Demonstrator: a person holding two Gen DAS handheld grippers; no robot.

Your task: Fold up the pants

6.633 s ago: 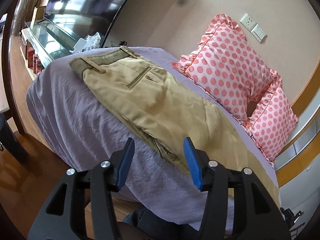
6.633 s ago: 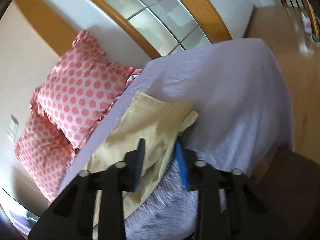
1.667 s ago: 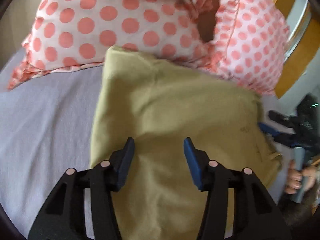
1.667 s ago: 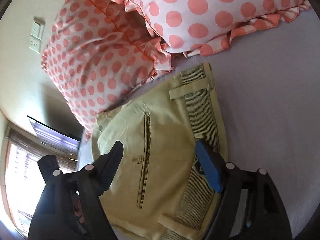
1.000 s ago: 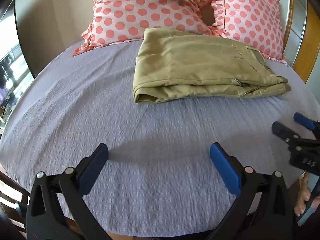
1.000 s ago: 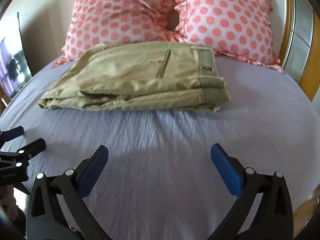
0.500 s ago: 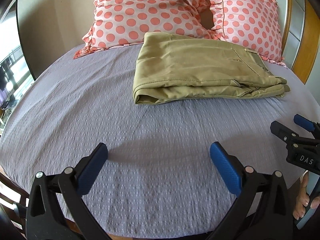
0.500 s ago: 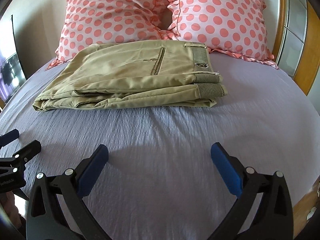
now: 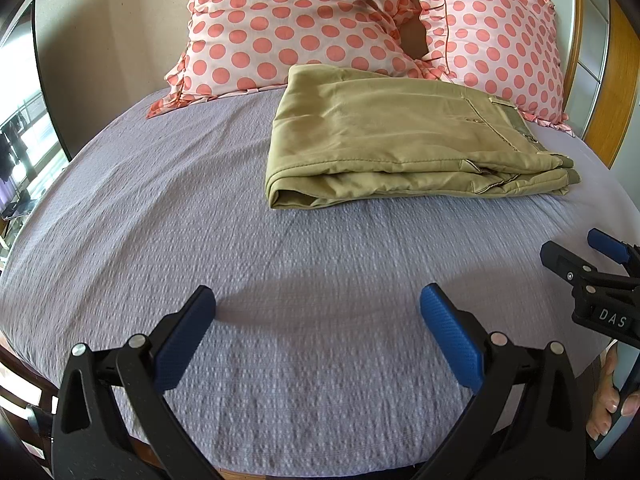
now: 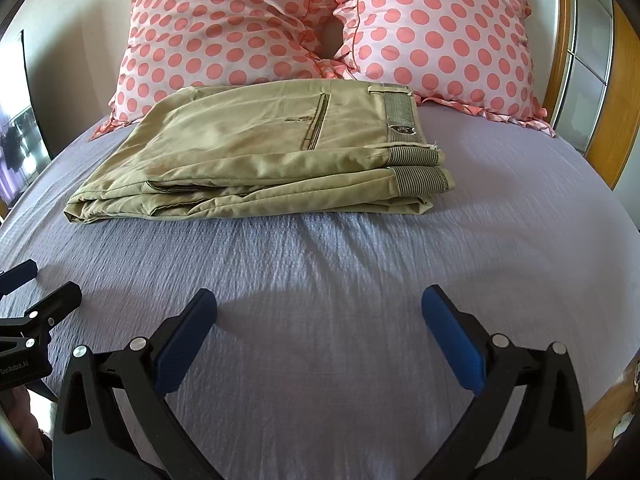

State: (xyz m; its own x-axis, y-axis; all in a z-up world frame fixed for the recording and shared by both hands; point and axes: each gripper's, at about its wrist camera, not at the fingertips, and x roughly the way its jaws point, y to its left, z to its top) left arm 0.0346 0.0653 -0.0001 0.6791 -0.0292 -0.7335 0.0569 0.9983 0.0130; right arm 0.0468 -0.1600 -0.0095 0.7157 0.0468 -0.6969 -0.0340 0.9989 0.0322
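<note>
The khaki pants (image 9: 404,136) lie folded in a flat stack on the lavender bed sheet (image 9: 192,216), close to the pillows. In the right wrist view the pants (image 10: 264,152) show their striped waistband at the right end. My left gripper (image 9: 318,304) is open and empty, held over the sheet well in front of the pants. My right gripper (image 10: 320,304) is open and empty, also in front of the pants. Each gripper shows at the edge of the other's view: the right one (image 9: 592,268), the left one (image 10: 36,292).
Two pink polka-dot pillows (image 10: 224,28) (image 10: 440,32) lean against the wall behind the pants. A wooden headboard frame (image 10: 628,92) runs along the right. A dark TV screen (image 9: 20,80) stands at the far left.
Both grippers let go of the pants, opened wide and drew back to the near side of the bed. The pants now lie folded and still. Little movement in the last half second.
</note>
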